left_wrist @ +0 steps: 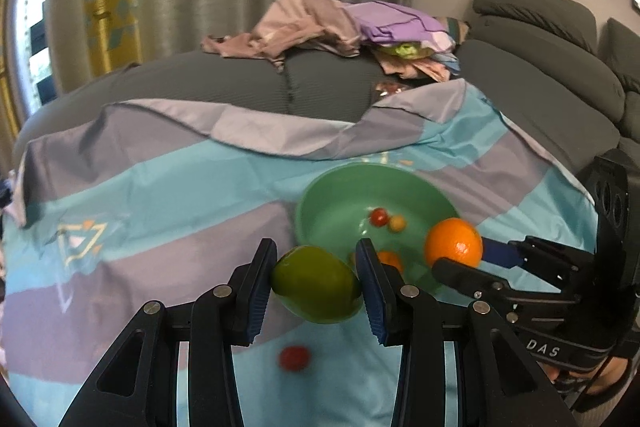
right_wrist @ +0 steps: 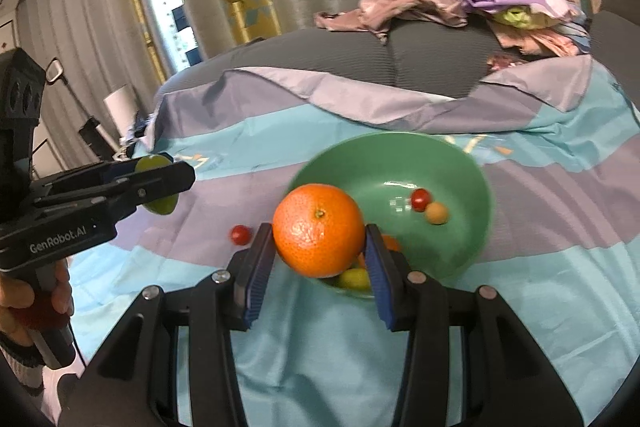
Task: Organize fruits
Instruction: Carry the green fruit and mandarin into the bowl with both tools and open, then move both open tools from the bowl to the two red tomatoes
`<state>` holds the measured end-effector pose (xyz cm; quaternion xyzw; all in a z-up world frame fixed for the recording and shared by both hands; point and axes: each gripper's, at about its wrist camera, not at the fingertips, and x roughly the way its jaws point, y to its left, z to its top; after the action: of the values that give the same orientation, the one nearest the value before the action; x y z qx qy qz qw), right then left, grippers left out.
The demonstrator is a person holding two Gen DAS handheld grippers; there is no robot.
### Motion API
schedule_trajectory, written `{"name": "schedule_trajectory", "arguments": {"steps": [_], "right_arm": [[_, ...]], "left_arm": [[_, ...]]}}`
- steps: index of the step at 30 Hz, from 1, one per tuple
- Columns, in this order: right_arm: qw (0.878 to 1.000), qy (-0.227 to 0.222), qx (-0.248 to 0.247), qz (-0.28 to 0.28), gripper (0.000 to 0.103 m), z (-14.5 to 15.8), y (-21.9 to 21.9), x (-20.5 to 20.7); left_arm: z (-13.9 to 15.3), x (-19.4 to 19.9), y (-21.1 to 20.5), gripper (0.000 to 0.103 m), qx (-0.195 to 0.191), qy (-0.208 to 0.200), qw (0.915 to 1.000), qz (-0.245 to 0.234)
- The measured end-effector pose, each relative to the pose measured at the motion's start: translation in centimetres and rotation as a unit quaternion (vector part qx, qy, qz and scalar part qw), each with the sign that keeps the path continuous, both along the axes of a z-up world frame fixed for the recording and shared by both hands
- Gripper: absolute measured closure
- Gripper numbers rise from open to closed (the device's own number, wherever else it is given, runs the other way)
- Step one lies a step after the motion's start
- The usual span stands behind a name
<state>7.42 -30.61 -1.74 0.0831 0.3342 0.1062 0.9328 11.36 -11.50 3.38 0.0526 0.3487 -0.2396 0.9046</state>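
Right gripper (right_wrist: 318,259), fingers clamped on the orange (right_wrist: 319,230), hangs over the green bowl's (right_wrist: 472,163) near rim; left gripper (left_wrist: 316,287), clamping a green fruit (left_wrist: 316,285), sits just outside it

Crumpled clothes (left_wrist: 340,23) lie heaped on the grey sofa (left_wrist: 224,83).

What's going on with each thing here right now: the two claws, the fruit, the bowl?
left gripper: jaws shut on the green fruit
green fruit: held off the cloth
right gripper: jaws shut on the orange
orange: held at the bowl's near rim
green bowl: upright, a few small fruits inside
red tomato: loose on the cloth, outside the bowl
striped cloth: spread out, far edge folded over
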Motion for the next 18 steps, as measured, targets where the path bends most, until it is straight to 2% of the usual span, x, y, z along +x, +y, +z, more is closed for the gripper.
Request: {"name": "schedule_trajectory", "arguments": {"steps": [4,8,14,16,18], "right_arm": [[1.000,0.014,-0.008,-0.023,0.058,-1.0,-1.8,1.3],[0.999,0.038,-0.018,-0.033,0.058,-2.2,-2.7,2.6],[0.997,0.072,-0.033,-0.026,0.056,-4.1,-2.6,3.7],[0.997,0.067,-0.030,-0.029,0.056,-4.1,-2.7,3.5],[0.997,0.062,-0.025,-0.033,0.051,-3.8,-2.9,3.4]], "left_arm": [[-1.2,1.9,-2.7,0.062,0.003,0.010,0.9996,-0.025],[-3.4,3.7,-5.2,0.062,0.022,0.032,0.9985,-0.038],[-6.7,5.1,-6.5,0.062,0.049,0.083,0.9944,-0.043],[-7.1,5.1,-6.6,0.062,0.054,0.089,0.9937,-0.042],[-6.9,5.1,-6.4,0.062,0.046,0.092,0.9938,-0.043]]}}
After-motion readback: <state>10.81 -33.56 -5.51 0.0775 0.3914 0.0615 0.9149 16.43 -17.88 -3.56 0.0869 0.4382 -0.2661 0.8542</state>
